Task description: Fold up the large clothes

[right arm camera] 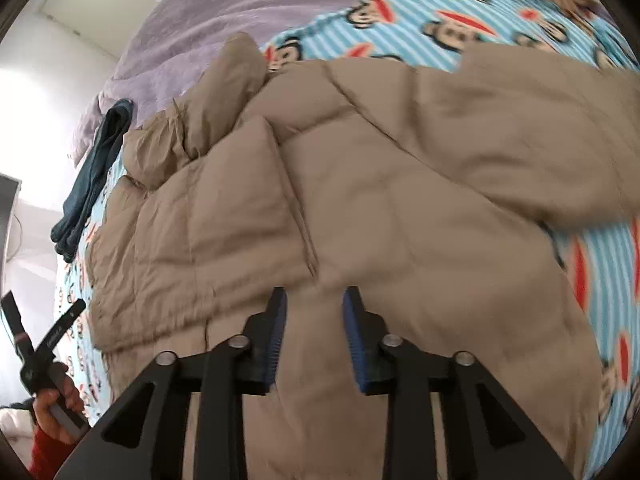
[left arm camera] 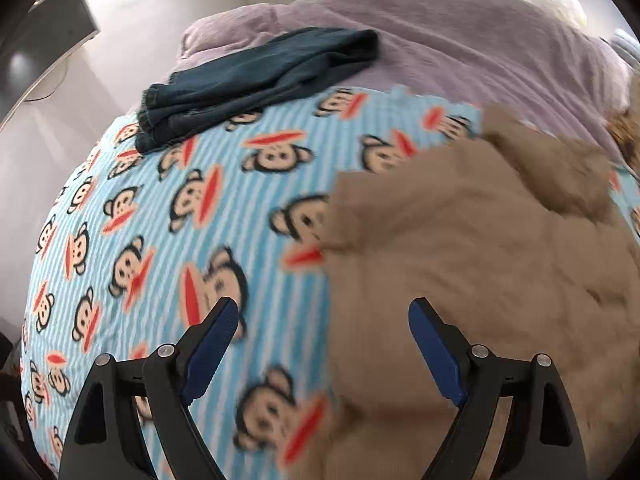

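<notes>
A tan quilted puffer jacket [right arm camera: 360, 184] lies spread on a blue striped monkey-print blanket [right arm camera: 400, 32], one sleeve [right arm camera: 540, 128] stretched to the right. It also shows at the right of the left wrist view [left arm camera: 480, 260]. My left gripper [left arm camera: 324, 312] is open wide and empty, hovering over the jacket's left edge and the blanket [left arm camera: 160, 220]. My right gripper [right arm camera: 314, 300] is open with a narrow gap, held just above the jacket's lower hem, with nothing between the fingers. The left gripper also shows at the far left of the right wrist view [right arm camera: 44, 344], held in a hand.
Dark blue folded jeans [left arm camera: 256, 80] lie on the blanket's far edge, also seen in the right wrist view [right arm camera: 92, 176]. A purple cover [left arm camera: 460, 40] lies beyond. White walls and a dark screen [left arm camera: 56, 24] stand past the bed.
</notes>
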Motion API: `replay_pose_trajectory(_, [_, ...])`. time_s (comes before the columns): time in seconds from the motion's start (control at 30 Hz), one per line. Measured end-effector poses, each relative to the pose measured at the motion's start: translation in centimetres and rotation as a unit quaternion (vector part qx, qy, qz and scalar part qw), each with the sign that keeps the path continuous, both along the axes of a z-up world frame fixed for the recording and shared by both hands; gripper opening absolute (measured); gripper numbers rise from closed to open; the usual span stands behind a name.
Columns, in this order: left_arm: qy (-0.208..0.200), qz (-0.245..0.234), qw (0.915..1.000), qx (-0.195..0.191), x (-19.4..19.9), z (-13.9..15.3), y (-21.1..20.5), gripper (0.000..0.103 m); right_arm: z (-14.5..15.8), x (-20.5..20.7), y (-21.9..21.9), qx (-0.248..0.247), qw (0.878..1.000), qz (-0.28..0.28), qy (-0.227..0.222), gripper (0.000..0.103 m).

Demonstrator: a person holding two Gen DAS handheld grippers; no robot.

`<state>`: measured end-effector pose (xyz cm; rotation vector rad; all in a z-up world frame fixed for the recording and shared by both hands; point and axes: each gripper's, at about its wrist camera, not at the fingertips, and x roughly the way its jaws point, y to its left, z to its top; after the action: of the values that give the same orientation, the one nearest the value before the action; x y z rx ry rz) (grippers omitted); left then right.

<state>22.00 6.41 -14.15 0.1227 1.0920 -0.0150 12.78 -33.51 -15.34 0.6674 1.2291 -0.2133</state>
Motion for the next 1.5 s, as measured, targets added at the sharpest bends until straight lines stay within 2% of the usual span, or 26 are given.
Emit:
replay_pose_trajectory(0.13, [0.024,-0.041,0.9988,-0.014,-3.7,0.7,-2.5,0.088,1.0,-3.2,-0.2,0.023,0.999,-0.024,0.008,0.041])
replay_pose_trajectory(0.2, [0.03,-0.059,0.9976,-0.019,-5.1,1.0,-3.8,0.088,1.4,-4.7,-0.2,0.03,0.999,-0.035,0.007,0.05])
replay_pose_trajectory(0.23, [0.033,-0.071,0.9967,-0.022,-6.0,1.2,-4.6,0.088,1.7,-5.4,0.0,0.034,0.999,-0.042,0.007,0.051])
replay_pose_trajectory(0.33, [0.034,-0.097,0.9943,-0.027,-8.0,1.9,-6.3,0.088,2.7,-7.0,0.4,0.038,0.998,-0.053,0.004,0.054])
replay_pose_trajectory(0.5, [0.054,-0.135,0.9877,-0.057,-10.6,2.9,-8.6,0.088,4.7,-9.8,1.3,0.039,0.997,-0.068,-0.007,0.067])
replay_pose_trajectory(0.57, [0.054,-0.144,0.9863,-0.061,-11.3,3.2,-8.9,0.088,5.2,-10.7,1.7,0.039,0.996,-0.074,-0.01,0.068])
replay_pose_trajectory(0.6, [0.051,-0.149,0.9857,-0.061,-11.7,3.3,-9.2,0.093,5.4,-11.0,1.9,0.041,0.996,-0.076,-0.01,0.068])
replay_pose_trajectory(0.63, [0.051,-0.15,0.9856,-0.06,-11.9,3.4,-9.4,0.103,5.5,-11.5,2.0,0.043,0.996,-0.08,-0.011,0.068])
replay_pose_trajectory(0.73, [0.053,-0.15,0.985,-0.067,-12.5,3.3,-10.1,0.103,5.7,-12.3,2.0,0.046,0.995,-0.085,-0.014,0.079])
replay_pose_trajectory(0.83, [0.065,-0.148,0.985,-0.062,-12.6,2.6,-11.4,0.103,5.6,-13.1,1.2,0.055,0.995,-0.085,-0.02,0.079])
replay_pose_trajectory(1.0, [0.066,-0.143,0.9863,-0.05,-13.3,3.0,-15.0,0.103,4.8,-13.6,-2.3,0.065,0.994,-0.087,-0.027,0.08])
replay_pose_trajectory(1.13, [0.066,-0.138,0.9873,-0.042,-13.3,2.9,-18.6,0.103,4.5,-14.1,-7.0,0.086,0.989,-0.106,-0.048,0.084])
replay_pose_trajectory(1.2, [0.068,-0.134,0.9877,-0.044,-13.2,2.8,-20.3,0.103,4.4,-14.2,-9.2,0.087,0.989,-0.111,-0.052,0.103])
replay_pose_trajectory(1.33, [0.071,-0.126,0.9889,-0.036,-13.0,2.2,-23.7,0.103,3.4,-14.6,-14.5,0.095,0.984,-0.136,-0.066,0.103])
replay_pose_trajectory(1.5, [0.068,-0.114,0.991,-0.02,-12.2,1.7,-26.5,0.103,1.2,-15.0,-22.5,0.08,0.977,-0.192,-0.047,0.103])
